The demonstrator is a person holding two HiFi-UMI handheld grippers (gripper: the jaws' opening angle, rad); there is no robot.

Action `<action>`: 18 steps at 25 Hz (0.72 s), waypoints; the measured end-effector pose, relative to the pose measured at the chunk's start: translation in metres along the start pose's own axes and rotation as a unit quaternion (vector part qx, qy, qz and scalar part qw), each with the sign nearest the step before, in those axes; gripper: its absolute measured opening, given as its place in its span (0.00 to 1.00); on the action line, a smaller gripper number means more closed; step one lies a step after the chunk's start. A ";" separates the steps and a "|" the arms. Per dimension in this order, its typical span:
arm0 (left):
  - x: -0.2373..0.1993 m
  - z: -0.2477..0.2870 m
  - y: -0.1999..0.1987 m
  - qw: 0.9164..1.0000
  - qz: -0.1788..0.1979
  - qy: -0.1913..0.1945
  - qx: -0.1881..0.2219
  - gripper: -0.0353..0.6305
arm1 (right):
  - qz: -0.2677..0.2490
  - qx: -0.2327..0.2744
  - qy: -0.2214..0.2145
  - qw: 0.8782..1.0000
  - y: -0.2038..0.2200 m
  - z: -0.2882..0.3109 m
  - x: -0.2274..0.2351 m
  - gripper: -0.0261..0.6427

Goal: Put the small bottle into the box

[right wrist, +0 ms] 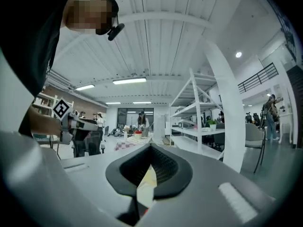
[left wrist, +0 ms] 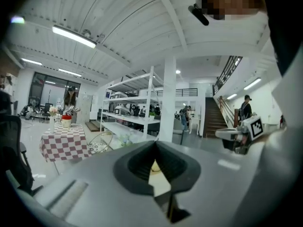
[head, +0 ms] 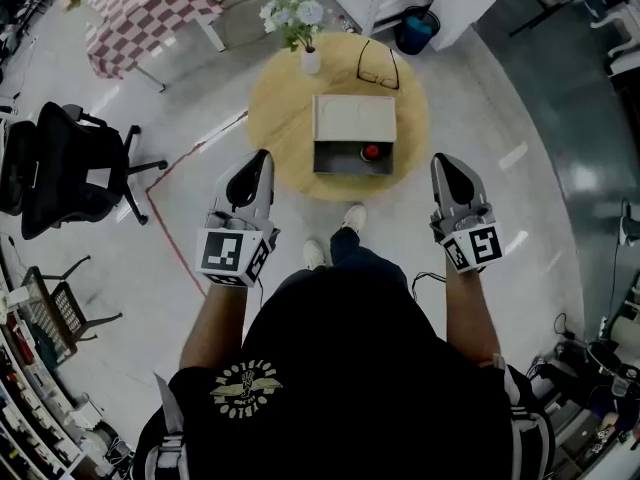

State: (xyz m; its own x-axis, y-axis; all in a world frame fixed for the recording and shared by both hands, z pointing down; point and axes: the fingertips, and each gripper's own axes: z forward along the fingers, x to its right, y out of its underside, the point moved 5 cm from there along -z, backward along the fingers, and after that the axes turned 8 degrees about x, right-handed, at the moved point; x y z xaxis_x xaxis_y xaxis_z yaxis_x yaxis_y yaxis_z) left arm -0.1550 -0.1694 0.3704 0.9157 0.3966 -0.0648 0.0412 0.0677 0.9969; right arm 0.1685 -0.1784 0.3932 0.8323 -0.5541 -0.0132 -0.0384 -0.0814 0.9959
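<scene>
Holding left gripper (head: 261, 158) and right gripper (head: 441, 161) short of the table (head: 270, 118), jaws closed empty, I judge the small bottle (head: 371, 152) already in the box (head: 353, 118).

The round bench (head: 285, 128) is coloured a pale yellow wood tone. The box (head: 352, 120) is shown cream on top and grey within, and red is seen on the small bottle (head: 371, 152). The left tongs (head: 263, 158) and right tongs (head: 441, 161) are finished in grey, with black-and-white square markers. A red-and-white check is carried by the cloth (head: 140, 13) at far left.
</scene>
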 end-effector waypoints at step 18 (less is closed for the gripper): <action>0.015 -0.032 -0.016 1.000 -0.010 0.012 0.023 0.05 | -0.008 0.033 0.001 0.999 -0.061 -0.027 -0.029 0.05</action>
State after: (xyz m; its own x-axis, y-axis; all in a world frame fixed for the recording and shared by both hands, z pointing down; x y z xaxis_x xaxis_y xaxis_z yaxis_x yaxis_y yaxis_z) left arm -0.1552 -0.1351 0.3517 0.9045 0.4177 -0.0856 0.0789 0.0333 0.9963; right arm 0.1616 -0.1351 0.3348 0.8347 -0.5501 -0.0279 -0.0619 -0.1441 0.9876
